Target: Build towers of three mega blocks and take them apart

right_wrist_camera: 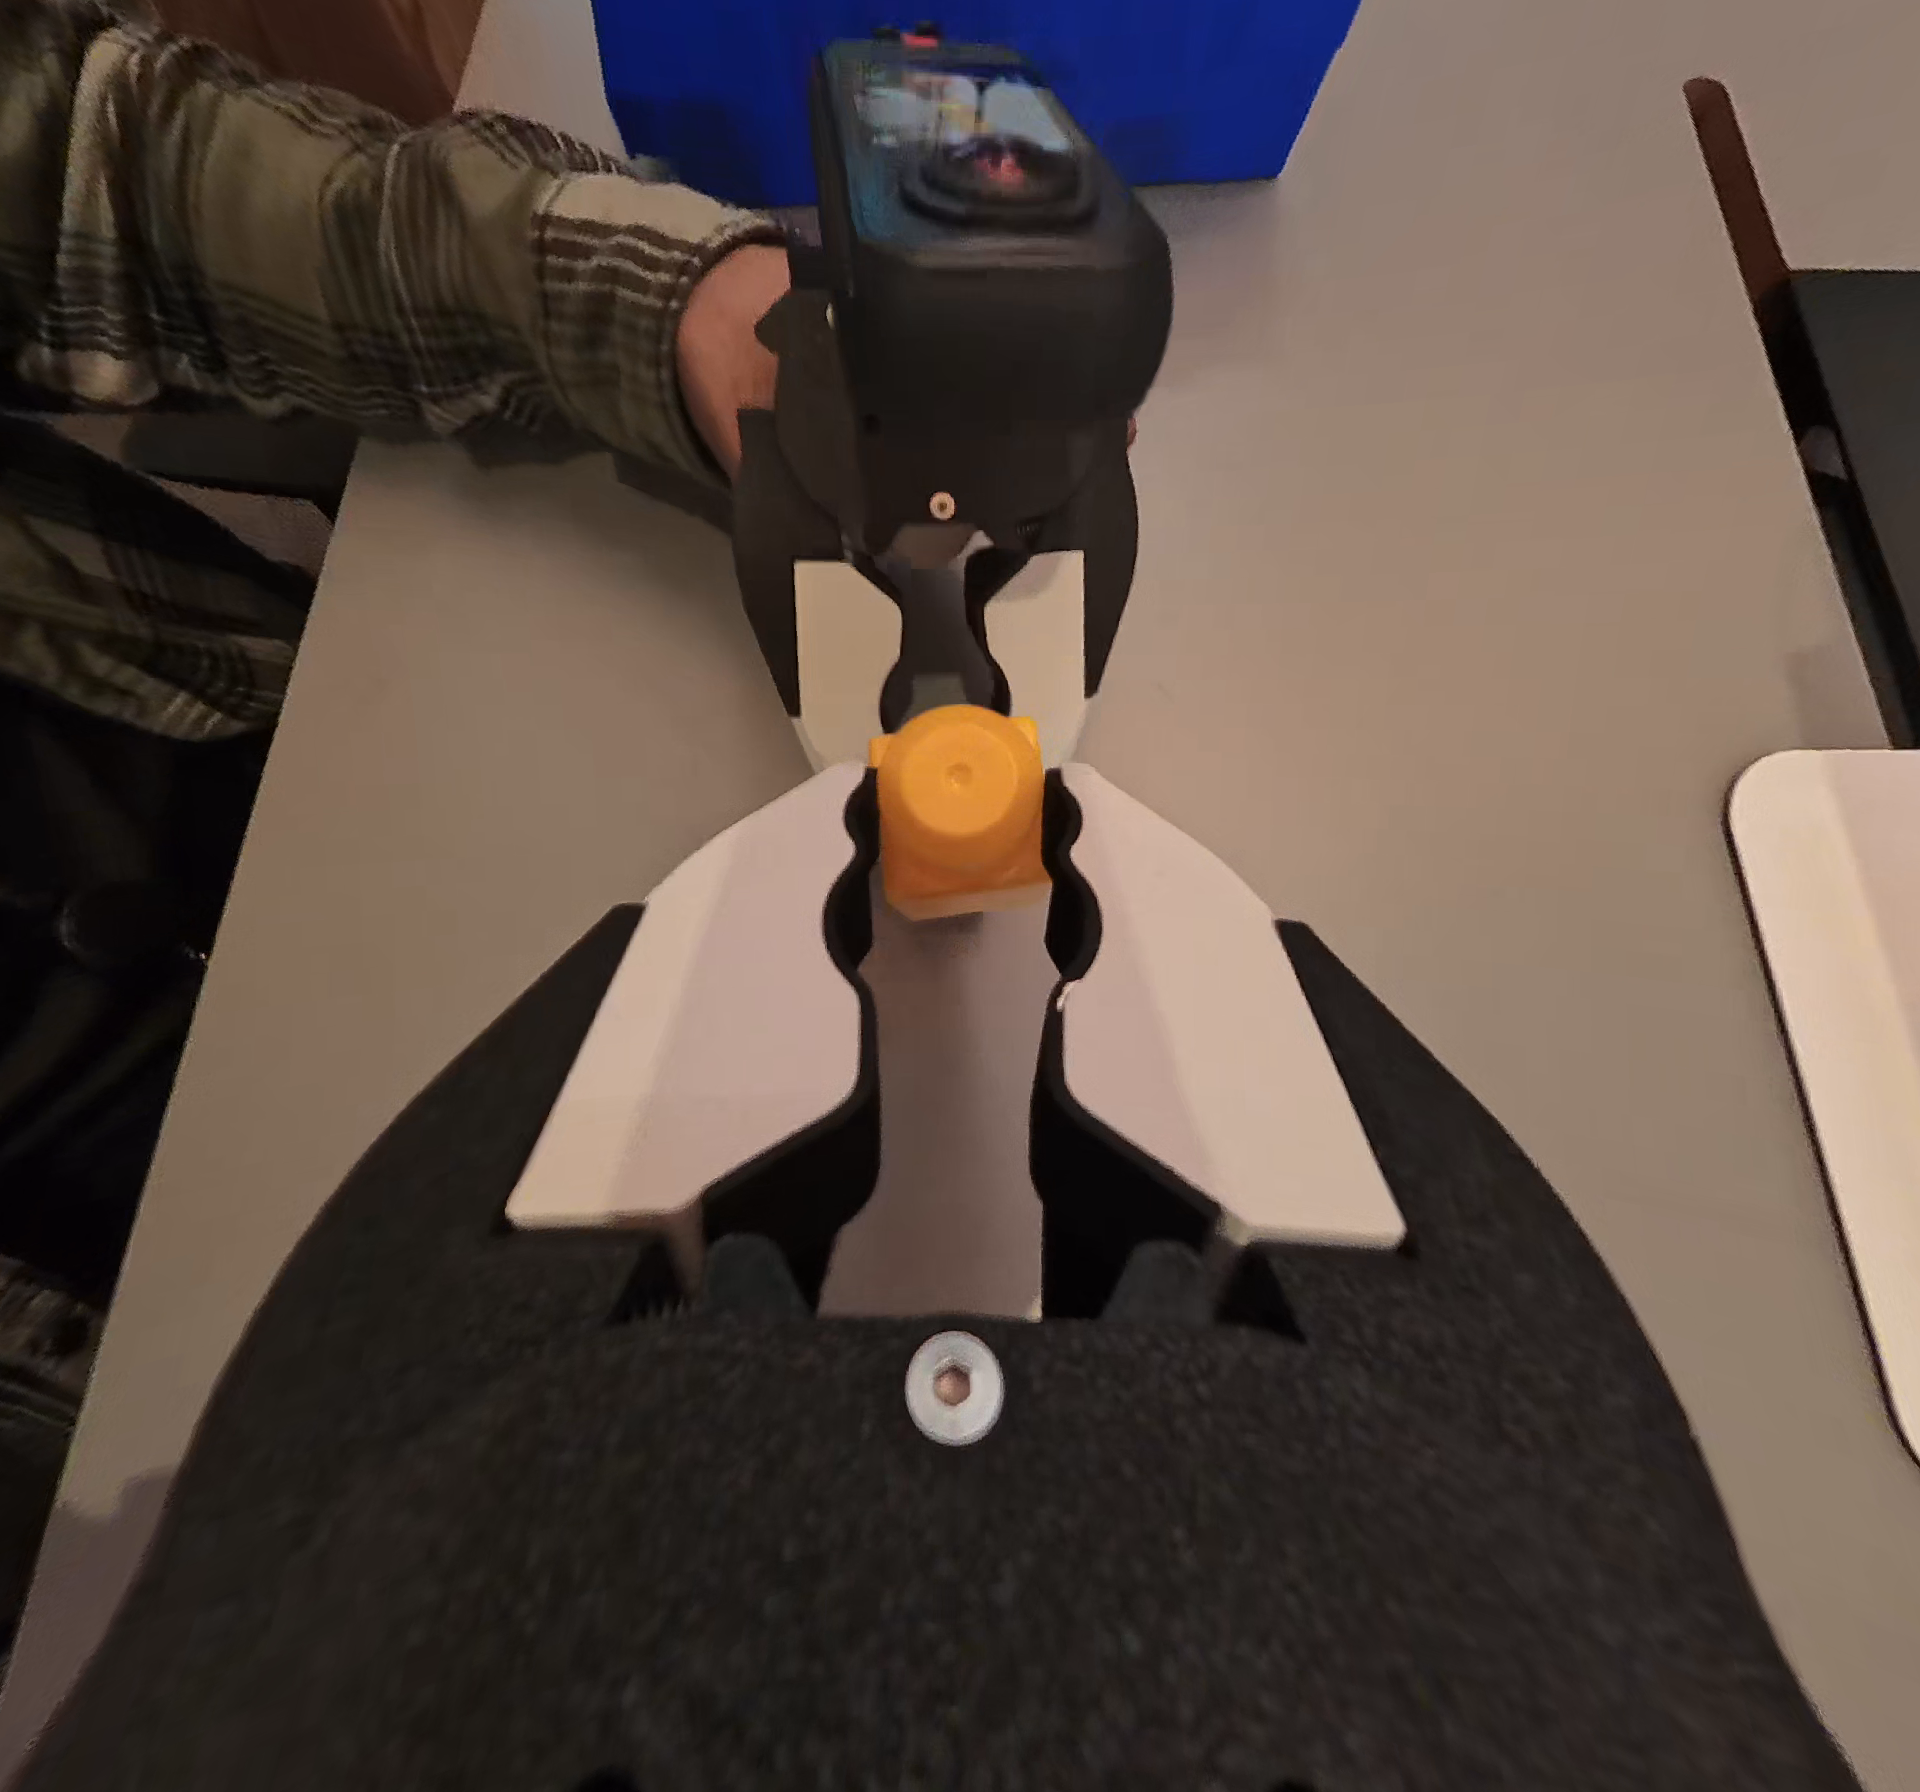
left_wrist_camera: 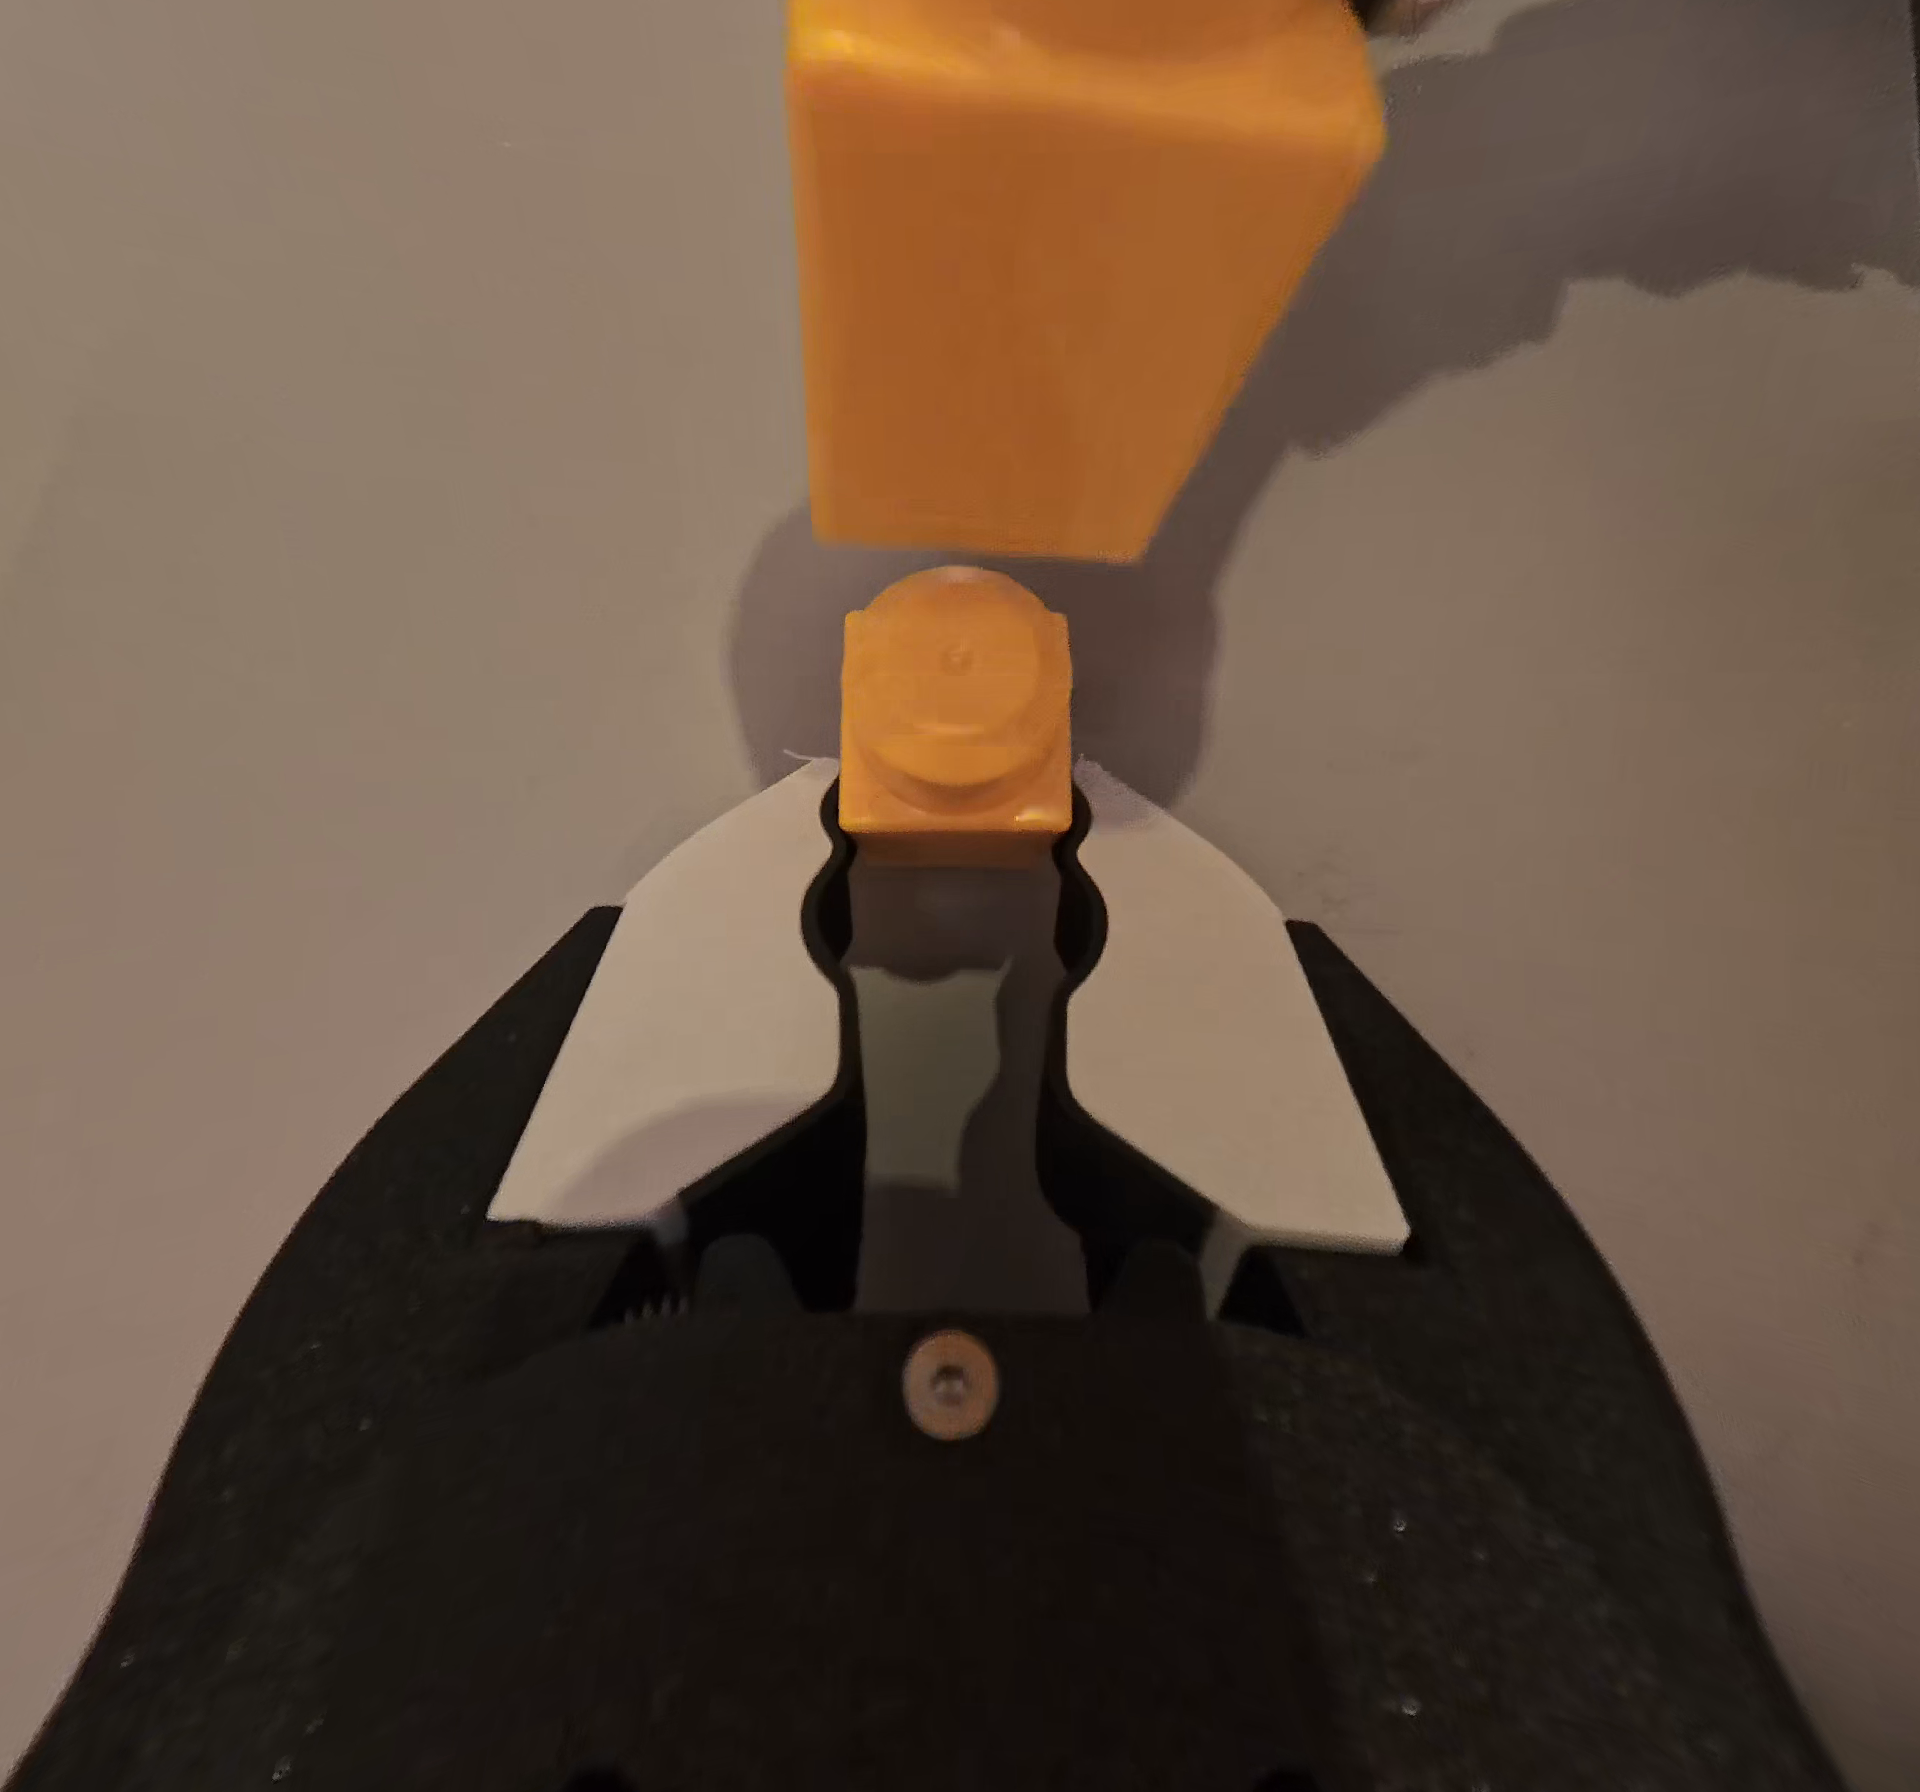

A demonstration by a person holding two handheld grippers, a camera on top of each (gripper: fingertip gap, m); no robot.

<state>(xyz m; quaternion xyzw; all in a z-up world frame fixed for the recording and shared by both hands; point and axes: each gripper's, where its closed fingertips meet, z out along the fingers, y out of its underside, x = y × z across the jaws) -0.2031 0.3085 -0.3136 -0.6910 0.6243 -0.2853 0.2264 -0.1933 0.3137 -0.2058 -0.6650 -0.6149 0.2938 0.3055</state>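
Note:
In the left wrist view my left gripper (left_wrist_camera: 956, 812) is shut on a small orange mega block (left_wrist_camera: 956, 724), stud facing the camera, just above the grey table (left_wrist_camera: 364, 392). A second orange block (left_wrist_camera: 1070, 288) hangs close above it, with a small gap between them. In the right wrist view my right gripper (right_wrist_camera: 961, 797) is shut on that second orange block (right_wrist_camera: 956, 828), stud towards the camera. The left gripper (right_wrist_camera: 940, 714) faces it from across the table, fingers (right_wrist_camera: 831, 641) pointing down; its block is almost hidden behind mine, only an orange corner (right_wrist_camera: 1025, 730) shows.
A blue bin (right_wrist_camera: 935, 28) with several coloured blocks stands at the back of the table. A person's plaid sleeve (right_wrist_camera: 364, 267) reaches in from the left. A white board (right_wrist_camera: 1829, 963) and a dark object (right_wrist_camera: 1849, 443) lie at the right edge. One gripper's finger ends stand about 11 cm off the other's.

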